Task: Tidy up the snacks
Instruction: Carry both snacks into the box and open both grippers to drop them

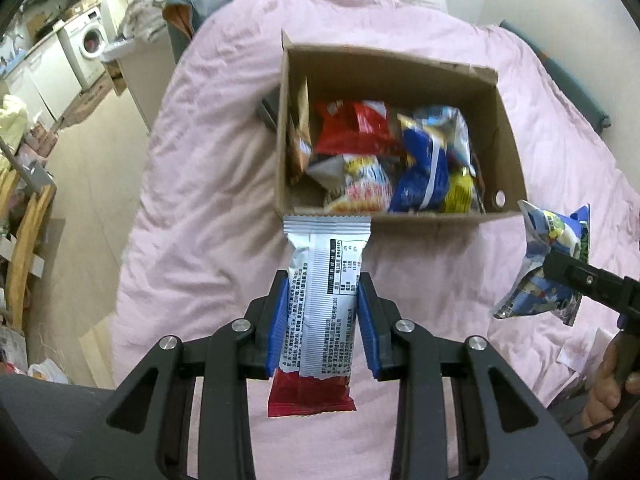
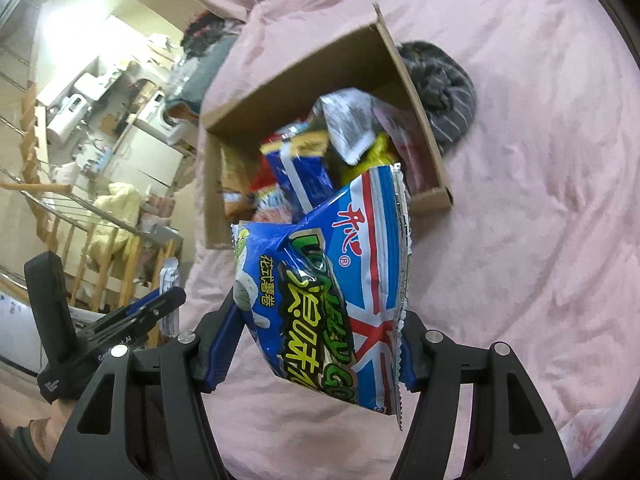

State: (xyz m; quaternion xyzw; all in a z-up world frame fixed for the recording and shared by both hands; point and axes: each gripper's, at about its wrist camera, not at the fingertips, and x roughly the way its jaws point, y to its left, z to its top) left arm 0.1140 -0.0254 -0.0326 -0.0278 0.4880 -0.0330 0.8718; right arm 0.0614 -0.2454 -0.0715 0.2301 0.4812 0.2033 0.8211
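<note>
The left gripper (image 1: 322, 324) is clamped narrowly on a long silver snack bar (image 1: 320, 300) with a red end, its blue pads pressing the wrapper's two long sides while the bar's upper seal reaches the near wall of the cardboard box (image 1: 516, 152). The right gripper (image 2: 316, 344) holds a puffy blue chip bag (image 2: 332, 292) across its width, jaws about half apart, the bag just in front of the box's near corner. The box sits open on a pink bed cover (image 1: 208, 168) and is already crowded with red, blue and yellow packets (image 1: 400, 160). Risks, as a judgement: the slick foil bar could slide out of the pads if tilted steeply, landing on the bed short of the box. The air-filled chip bag may squash or pop under a tighter squeeze, or slip since only its lower half is gripped. Both grippers are near the same box wall, so they could bump, and a packet dropped on the heaped pile may spill over the box rim. A grey striped cloth (image 2: 440, 88) lies just beyond the box.
</note>
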